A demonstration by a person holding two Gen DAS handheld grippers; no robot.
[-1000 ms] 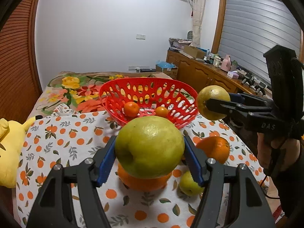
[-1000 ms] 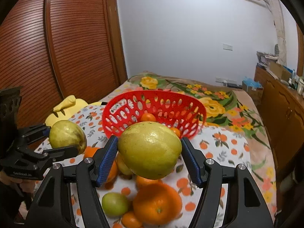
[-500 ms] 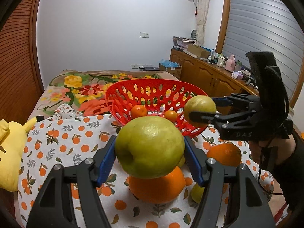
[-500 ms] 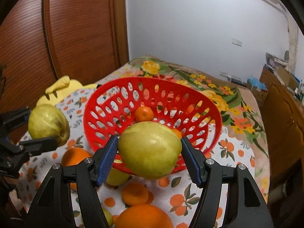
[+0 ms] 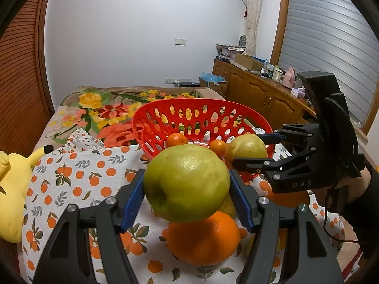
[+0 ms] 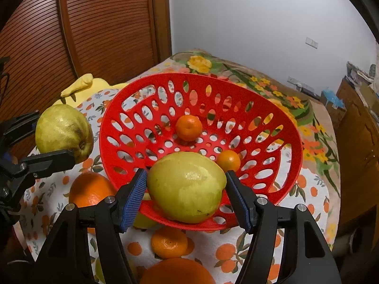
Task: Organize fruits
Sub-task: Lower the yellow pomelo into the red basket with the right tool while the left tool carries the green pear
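At the far left we see a yellow plush toy [image 5: 9, 189] lying at the edge of the orange-print cloth [image 5: 78, 177] that covers the near part of the bed. Behind it a flowered blanket [image 5: 99, 116] runs to the far wall.

Next comes our left gripper [image 5: 187, 189], clenched on a large yellow-green fruit [image 5: 187, 182]; its blue pads press the fruit from both sides and hold it clear of the cloth. Directly below it in the left wrist view a big orange [image 5: 203, 239] rests on the cloth. From the right wrist camera we see this same gripper at the left edge, its fruit held just left of the basket's left rim.

In the middle stands the red perforated basket [image 6: 272, 123], on the cloth. Inside it lie two small tangerines: one [image 6: 188, 127] towards the middle of the bottom, the other [image 6: 228, 159] nearer and to the right.

Our right gripper [image 6: 187, 189] grasps a second yellow-green fruit [image 6: 187, 187], pads tight on both sides, and holds it over the near rim of the basket, partly above the inside. We cannot tell whether it touches the rim. On the cloth in front of the basket sit another tangerine [image 6: 169, 242] and, to the left, an orange [image 6: 90, 191].

At the far right a wooden sideboard [image 5: 255, 92] with clutter lines the wall beneath a shuttered window [image 5: 331, 59].
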